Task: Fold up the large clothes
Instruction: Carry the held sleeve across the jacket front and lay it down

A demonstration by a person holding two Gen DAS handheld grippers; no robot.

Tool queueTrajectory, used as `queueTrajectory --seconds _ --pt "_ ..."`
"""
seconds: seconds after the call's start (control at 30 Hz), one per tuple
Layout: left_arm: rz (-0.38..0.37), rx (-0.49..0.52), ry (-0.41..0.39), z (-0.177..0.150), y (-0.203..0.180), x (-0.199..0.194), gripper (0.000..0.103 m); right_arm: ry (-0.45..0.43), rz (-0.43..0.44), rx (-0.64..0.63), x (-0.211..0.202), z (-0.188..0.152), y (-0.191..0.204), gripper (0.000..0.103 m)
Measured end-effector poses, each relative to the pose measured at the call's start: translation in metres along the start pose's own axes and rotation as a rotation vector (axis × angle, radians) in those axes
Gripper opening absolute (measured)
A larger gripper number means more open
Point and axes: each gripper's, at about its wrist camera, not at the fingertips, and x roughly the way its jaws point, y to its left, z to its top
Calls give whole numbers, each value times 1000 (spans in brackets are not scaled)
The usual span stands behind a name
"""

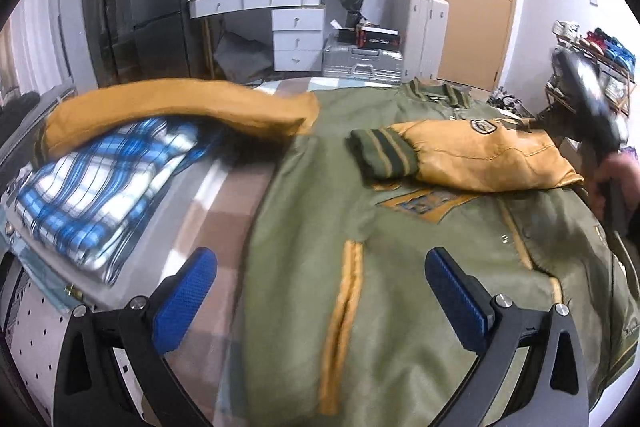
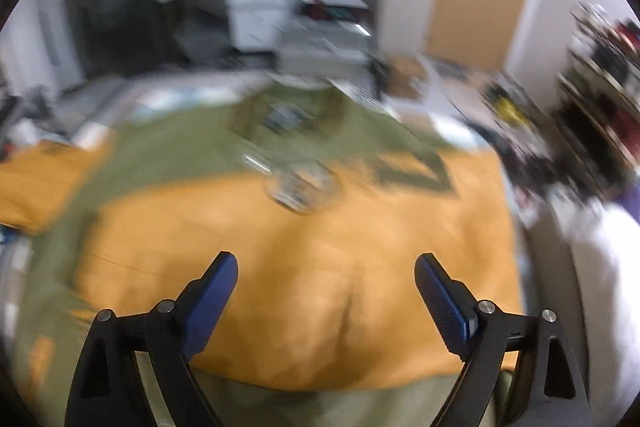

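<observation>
Jacket (image 1: 400,247) reaches the bed's right edge; each hand-held gripper (image 1: 320,291) (image 2: 326,291) hangs spread and empty above it.

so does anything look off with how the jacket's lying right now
The jacket is lopsided: one mustard sleeve is folded across the chest, while the other sleeve still juts out sideways over the folded plaid shirt.

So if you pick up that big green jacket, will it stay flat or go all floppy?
Probably floppy: the green jacket lies soft and creased on the bed, and its yellow sleeve already bends across the front. It looks thick, so likely heavyish. The sleeve's shine hints it might slip.
</observation>
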Motion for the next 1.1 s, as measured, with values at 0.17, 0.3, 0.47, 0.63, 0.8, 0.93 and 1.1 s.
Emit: queueTrajectory --seconds 0.17,0.3,0.47,0.63,0.8,0.93,1.1 --pt "-19 94 -34 24 -28 -2 102 103 16 48 40 -31 -39 92" --pt "-56 164 -37 58 -51 15 102 8 108 73 18 -43 -55 91" --pt "-113 190 -14 104 -73 68 102 -269 308 239 -50 -87 -89 96" --pt "-183 302 213 118 -108 171 102 -385 493 324 -56 -114 -93 103" --pt "-168 324 390 98 -115 243 102 -322 579 398 -33 -103 -107 103" --pt "-184 325 391 97 -110 244 102 -324 615 456 -29 -108 -113 103" --pt "-239 329 287 123 -114 205 101 -274 519 542 -38 -118 -104 103"
